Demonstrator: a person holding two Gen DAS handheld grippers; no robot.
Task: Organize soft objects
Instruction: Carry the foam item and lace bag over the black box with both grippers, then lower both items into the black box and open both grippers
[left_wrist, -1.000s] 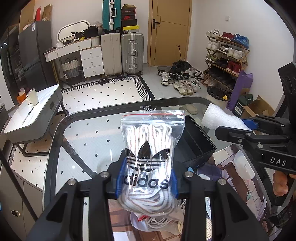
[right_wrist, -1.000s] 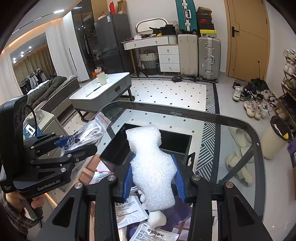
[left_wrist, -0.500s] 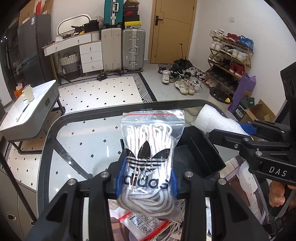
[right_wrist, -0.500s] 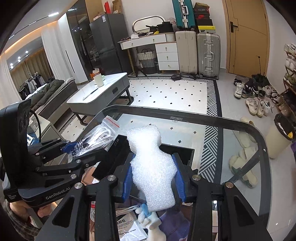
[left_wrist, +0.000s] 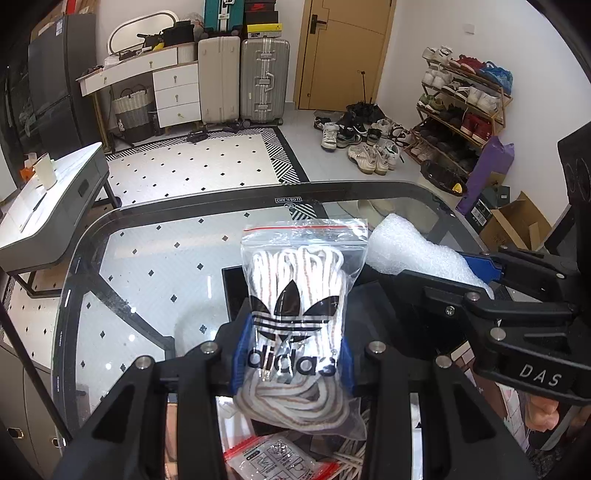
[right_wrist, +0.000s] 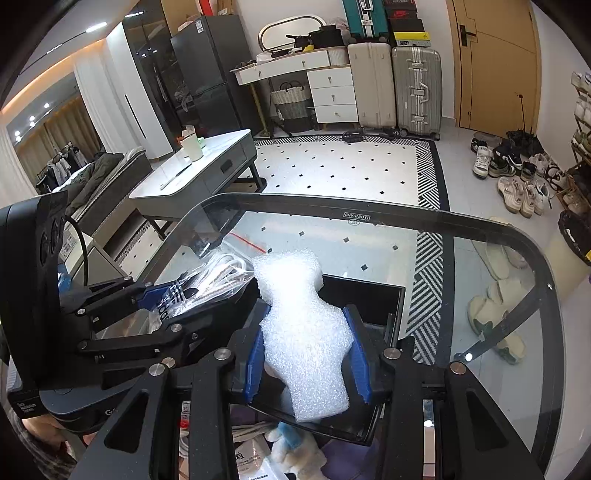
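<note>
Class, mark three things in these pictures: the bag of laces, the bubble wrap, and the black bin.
bag of laces (left_wrist: 295, 295), left wrist view, on the printed trefoil logo.
bubble wrap (right_wrist: 306, 332), right wrist view, on its pinched middle.
black bin (right_wrist: 373, 295), right wrist view, on its far inside wall.

Far wall: two suitcases (left_wrist: 243, 81) beside a white dresser (left_wrist: 173, 92), wooden door (left_wrist: 343, 55) to their right. Right: shoe rack (left_wrist: 461, 107), loose shoes (left_wrist: 365, 147) on the floor near it. Left: low white table (right_wrist: 199, 173) bearing a cup (right_wrist: 192, 147). Between: diamond-dotted rug (right_wrist: 343, 170).
</note>
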